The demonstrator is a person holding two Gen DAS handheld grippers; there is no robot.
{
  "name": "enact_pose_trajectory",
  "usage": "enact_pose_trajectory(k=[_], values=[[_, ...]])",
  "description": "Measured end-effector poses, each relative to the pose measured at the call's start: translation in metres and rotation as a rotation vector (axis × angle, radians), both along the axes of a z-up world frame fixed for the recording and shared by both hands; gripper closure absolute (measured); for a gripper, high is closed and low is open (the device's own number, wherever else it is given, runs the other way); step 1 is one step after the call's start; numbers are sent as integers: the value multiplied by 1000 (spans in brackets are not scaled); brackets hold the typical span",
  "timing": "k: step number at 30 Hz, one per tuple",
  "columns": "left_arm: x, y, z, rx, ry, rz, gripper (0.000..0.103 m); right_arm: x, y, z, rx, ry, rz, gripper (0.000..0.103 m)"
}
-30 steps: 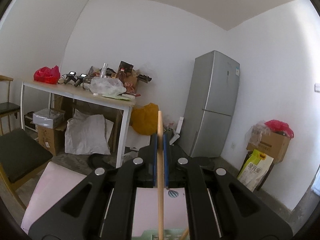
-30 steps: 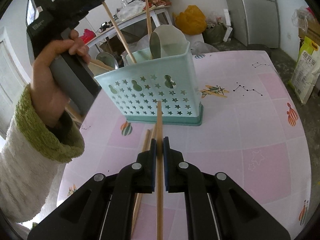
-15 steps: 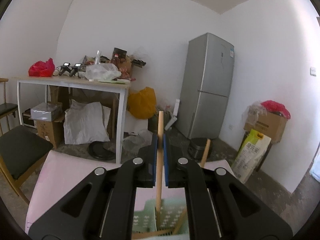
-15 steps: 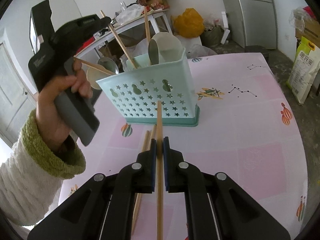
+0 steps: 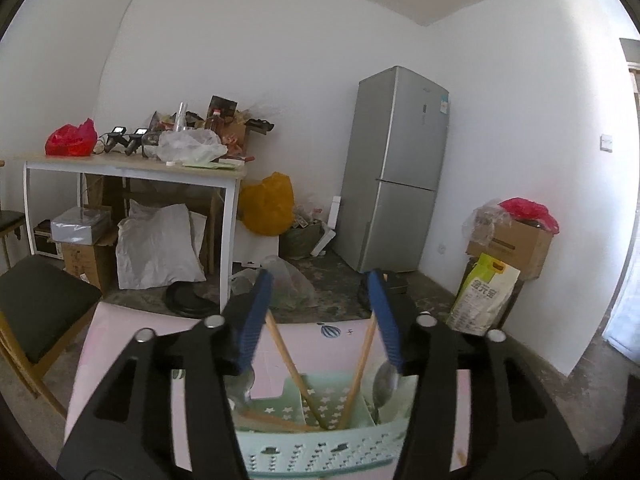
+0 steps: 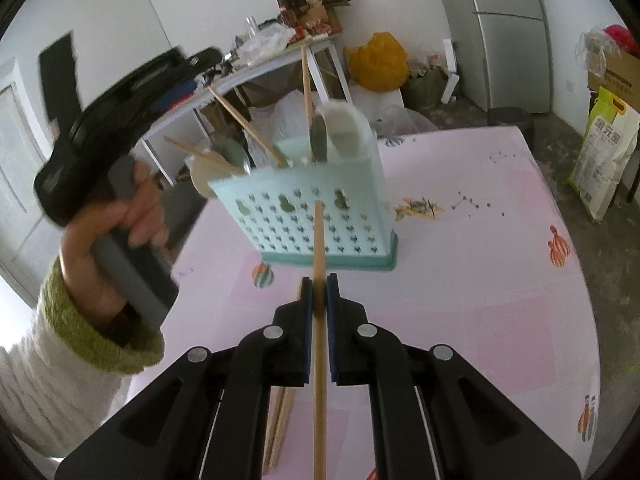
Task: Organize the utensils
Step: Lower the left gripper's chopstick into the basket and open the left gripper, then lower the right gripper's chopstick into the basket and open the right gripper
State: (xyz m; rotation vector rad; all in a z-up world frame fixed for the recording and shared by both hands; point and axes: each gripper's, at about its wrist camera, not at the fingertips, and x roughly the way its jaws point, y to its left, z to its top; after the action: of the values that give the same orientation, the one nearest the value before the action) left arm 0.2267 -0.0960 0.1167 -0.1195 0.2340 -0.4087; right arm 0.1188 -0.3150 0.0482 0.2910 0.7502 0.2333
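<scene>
A pale green star-punched utensil basket [image 6: 320,216] stands on the pink table [image 6: 460,280]. It holds several wooden chopsticks [image 6: 248,132], spoons and a white cup [image 6: 344,128]. My left gripper [image 5: 320,312] hovers just above the basket [image 5: 320,448], its jaws opening with nothing pressed between the blue pads [image 5: 256,320]. Two chopsticks [image 5: 288,360] lean loose in the basket below it. My right gripper [image 6: 319,300] is shut on one wooden chopstick [image 6: 319,248] that points at the basket's front wall, a little above the table.
More chopsticks [image 6: 280,420] lie on the table under my right gripper. A hand in a green-cuffed white sleeve [image 6: 112,224] holds the left gripper beside the basket. Beyond the table are a chair [image 5: 36,312], a cluttered white table [image 5: 132,164] and a fridge [image 5: 396,168].
The left gripper opened and let go of its chopstick, which now leans in the basket, and it tipped down over the basket. The right gripper rose a little, holding its chopstick.
</scene>
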Motion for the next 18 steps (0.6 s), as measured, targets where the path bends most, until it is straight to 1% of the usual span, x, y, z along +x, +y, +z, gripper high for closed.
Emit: enact_pose_trajectory(k=[2,7,11,15,18], values=[[-9,8,7,-5,1,-10,43,3,-1,14,7,-35,4,96],[-32,37,19,-22,17,-22,35,16,1,49,21,-138,18,96],[-50,61,14,10,50,-7,30,31,5,72,59,-212,38,96],[-62,79,-6,63,136,22,29,56,15,96,104,-314,68,96],[-67,91,-29,103,235,53,28,81,26,111,118,-390,80,96]])
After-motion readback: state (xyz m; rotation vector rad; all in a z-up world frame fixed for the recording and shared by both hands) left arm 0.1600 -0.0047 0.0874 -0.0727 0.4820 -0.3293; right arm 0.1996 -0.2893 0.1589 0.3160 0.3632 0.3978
